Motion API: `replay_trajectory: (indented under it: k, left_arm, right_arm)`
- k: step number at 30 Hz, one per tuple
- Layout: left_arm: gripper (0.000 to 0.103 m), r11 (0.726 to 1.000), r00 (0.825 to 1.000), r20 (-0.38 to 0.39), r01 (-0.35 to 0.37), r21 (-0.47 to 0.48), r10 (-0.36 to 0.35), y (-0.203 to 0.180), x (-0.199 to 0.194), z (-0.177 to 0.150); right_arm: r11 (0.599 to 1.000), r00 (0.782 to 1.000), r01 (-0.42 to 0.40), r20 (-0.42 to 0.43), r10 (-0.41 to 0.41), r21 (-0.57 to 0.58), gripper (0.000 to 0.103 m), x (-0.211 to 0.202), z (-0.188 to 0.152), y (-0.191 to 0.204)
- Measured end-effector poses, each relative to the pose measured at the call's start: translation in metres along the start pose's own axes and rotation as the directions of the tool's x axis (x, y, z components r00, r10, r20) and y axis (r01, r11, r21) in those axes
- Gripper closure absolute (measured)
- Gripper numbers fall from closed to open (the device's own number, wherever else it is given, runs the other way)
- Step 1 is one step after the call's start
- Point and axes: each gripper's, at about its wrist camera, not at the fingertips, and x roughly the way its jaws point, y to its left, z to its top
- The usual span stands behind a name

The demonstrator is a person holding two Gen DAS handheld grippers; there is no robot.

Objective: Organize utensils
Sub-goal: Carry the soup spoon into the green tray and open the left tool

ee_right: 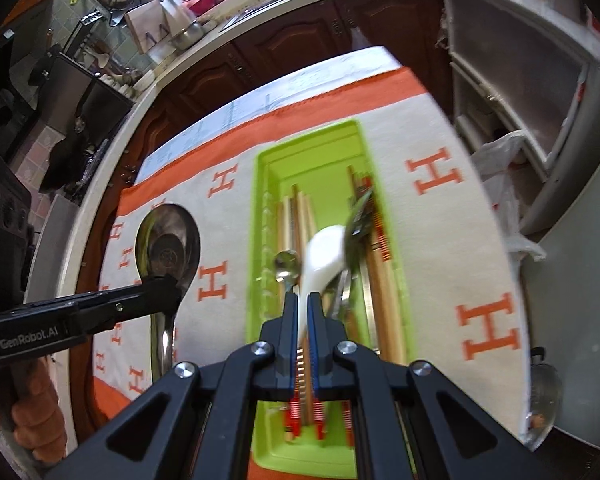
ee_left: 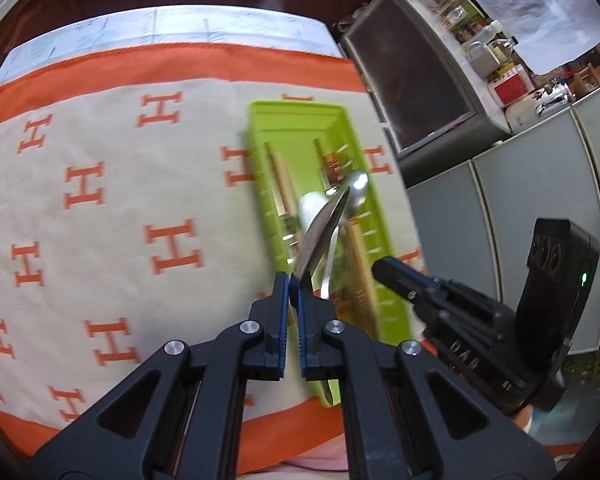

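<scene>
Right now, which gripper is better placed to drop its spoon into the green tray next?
Right, probably. The right gripper holds the white spoon directly over the green tray. The left gripper holds the metal spoon out over the cloth, left of the tray.

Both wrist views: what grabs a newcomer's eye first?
The lime-green tray lying on the H-patterned orange-and-cream cloth, with wooden chopsticks inside. Over the tray, the right gripper is shut on a white spoon. The left gripper is shut on a large steel spoon, seen beside the tray in the right wrist view.
</scene>
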Motion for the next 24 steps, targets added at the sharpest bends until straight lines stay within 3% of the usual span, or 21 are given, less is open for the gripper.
replay_trajectory:
  k: [6, 12, 20, 22, 24]
  left_arm:
    - [0.101, 0.999, 0.999, 0.04, -0.035, -0.018, 0.036, -0.029, 0.022, 0.023]
    - [0.101, 0.994, 0.993, 0.049, -0.106, -0.037, 0.108, -0.028, 0.055, 0.047]
    - [0.096, 0.988, 0.986, 0.051, -0.157, -0.009, 0.158, -0.022, 0.073, 0.051]
    - [0.087, 0.987, 0.985, 0.065, -0.159, 0.009, 0.158, -0.024, 0.072, 0.048]
    - [0.056, 0.987, 0.984, 0.079, -0.162, 0.02, 0.16, -0.026, 0.069, 0.047]
  right_arm:
    - [0.997, 0.997, 0.075, 0.033, -0.074, -0.005, 0.098, -0.004, 0.01, -0.008]
    - [0.996, 0.996, 0.083, 0.014, -0.083, 0.016, 0.099, 0.007, 0.012, -0.018]
    - [0.996, 0.996, 0.086, -0.012, -0.085, 0.011, 0.099, 0.018, 0.012, -0.02]
    - [0.996, 0.996, 0.085, -0.014, -0.085, 0.009, 0.099, 0.018, 0.011, -0.019]
    - [0.997, 0.996, 0.083, -0.017, -0.083, 0.007, 0.098, 0.019, 0.011, -0.018]
